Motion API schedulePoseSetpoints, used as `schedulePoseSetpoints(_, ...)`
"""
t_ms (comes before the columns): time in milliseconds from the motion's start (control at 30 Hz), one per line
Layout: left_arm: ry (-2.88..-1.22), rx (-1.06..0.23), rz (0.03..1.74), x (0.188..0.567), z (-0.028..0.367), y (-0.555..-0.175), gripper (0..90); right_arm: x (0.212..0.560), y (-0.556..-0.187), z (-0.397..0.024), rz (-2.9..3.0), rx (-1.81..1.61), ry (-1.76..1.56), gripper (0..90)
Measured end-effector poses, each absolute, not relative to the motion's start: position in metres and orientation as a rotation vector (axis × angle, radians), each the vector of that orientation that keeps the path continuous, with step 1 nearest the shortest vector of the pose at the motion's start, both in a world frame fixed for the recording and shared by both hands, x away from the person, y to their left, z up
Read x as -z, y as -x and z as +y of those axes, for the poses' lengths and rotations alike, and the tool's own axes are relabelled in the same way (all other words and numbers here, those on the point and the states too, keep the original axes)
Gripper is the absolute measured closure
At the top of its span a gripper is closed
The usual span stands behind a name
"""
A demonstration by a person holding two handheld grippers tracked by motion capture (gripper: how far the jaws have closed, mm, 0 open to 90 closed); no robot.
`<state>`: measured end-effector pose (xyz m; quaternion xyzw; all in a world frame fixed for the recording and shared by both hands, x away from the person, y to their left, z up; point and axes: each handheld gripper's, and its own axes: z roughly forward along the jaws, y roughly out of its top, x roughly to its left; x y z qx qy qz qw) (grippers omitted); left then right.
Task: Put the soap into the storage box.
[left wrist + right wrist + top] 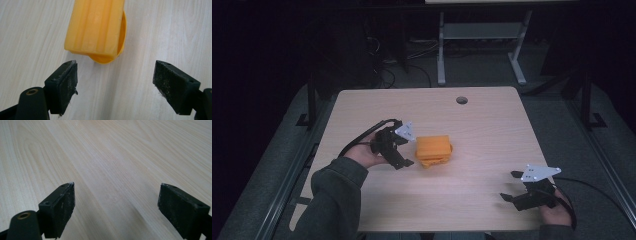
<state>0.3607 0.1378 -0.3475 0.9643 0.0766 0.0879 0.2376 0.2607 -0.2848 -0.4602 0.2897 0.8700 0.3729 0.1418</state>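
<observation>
An orange plastic block (434,148) lies near the middle of the light wooden table (482,125), resting on a rounded orange piece (120,47) that pokes out under it. My left gripper (408,148) stands open just left of the block, its jaws pointing at it; in the left gripper view the block (96,26) sits a short way beyond the black pads (67,83), apart from them. My right gripper (511,185) stands open near the table's front right, over bare wood, with nothing between its jaws (116,207).
A round cable hole (461,100) sits near the table's far edge. Behind the table stand a white desk frame (482,40) and loose cables on the dark floor. Cables trail from both grippers.
</observation>
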Motion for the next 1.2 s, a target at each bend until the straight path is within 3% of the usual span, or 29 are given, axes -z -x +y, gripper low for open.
schedulePoseSetpoints(1200, -2.591, -0.261, 0.259, 0.364, 0.17, -0.333, 18.7, 0.459, -0.259, -0.288, 2.48, -1.074, -0.865, 13.7)
